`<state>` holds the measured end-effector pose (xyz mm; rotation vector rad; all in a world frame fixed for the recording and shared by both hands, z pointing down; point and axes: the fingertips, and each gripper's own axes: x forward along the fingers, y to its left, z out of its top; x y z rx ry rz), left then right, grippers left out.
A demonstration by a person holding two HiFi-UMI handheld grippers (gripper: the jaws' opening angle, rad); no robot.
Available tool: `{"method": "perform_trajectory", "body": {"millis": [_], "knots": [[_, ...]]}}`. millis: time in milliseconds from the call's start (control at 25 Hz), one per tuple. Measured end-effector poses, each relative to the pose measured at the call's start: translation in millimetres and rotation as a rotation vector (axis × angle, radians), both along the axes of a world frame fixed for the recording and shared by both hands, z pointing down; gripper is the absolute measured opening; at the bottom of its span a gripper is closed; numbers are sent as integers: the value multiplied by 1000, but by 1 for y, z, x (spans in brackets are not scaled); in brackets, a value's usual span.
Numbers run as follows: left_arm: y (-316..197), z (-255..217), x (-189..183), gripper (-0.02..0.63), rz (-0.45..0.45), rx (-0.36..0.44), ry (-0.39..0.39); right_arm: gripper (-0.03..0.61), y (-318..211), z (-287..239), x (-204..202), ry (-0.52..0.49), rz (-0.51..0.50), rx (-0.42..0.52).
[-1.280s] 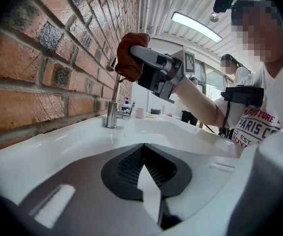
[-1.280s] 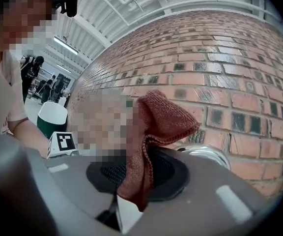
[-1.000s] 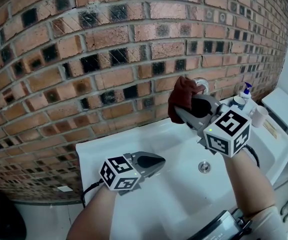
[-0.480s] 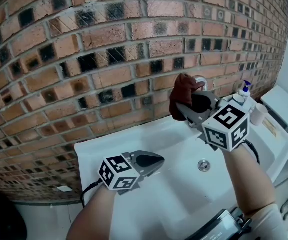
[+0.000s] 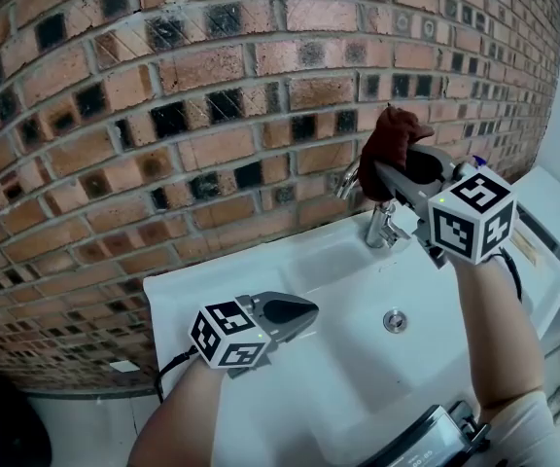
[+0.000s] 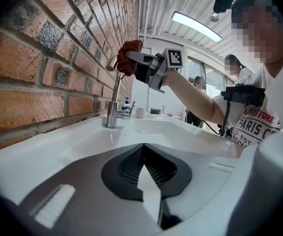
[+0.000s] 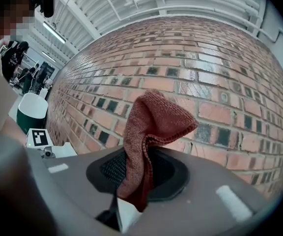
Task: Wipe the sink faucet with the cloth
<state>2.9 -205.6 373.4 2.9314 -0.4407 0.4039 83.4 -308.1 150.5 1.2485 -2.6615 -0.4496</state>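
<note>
Wiping step in hand: my right gripper (image 5: 385, 171) clamps the red-brown cloth (image 5: 394, 129) at the top of the faucet (image 5: 381, 226), by the back edge of the sink (image 5: 261, 266); my left gripper (image 5: 302, 311), jaws together and empty, hovers over the front-left corner; next, I judge, drag the cloth down the spout.

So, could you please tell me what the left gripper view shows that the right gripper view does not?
Only the left gripper view shows the faucet, the soap bottle, the cup and the shut, empty left tongs. Only the right gripper view shows, close up, how the cloth sits pinched between the right tongs. Both share the brick wall, and that cloth held in the right tongs.
</note>
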Motion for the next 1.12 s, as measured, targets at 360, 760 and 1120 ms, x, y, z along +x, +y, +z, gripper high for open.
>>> {"method": "perform_trajectory", "body": {"millis": [360, 760, 1120], "knots": [[0, 0, 1, 6, 0, -1, -1, 87, -14, -2, 31, -30, 76, 4], [0, 0, 1, 6, 1, -3, -1, 87, -34, 23, 69, -81, 179, -38], [0, 0, 1, 6, 2, -2, -2, 87, -44, 53, 84, -106, 207, -87]]}}
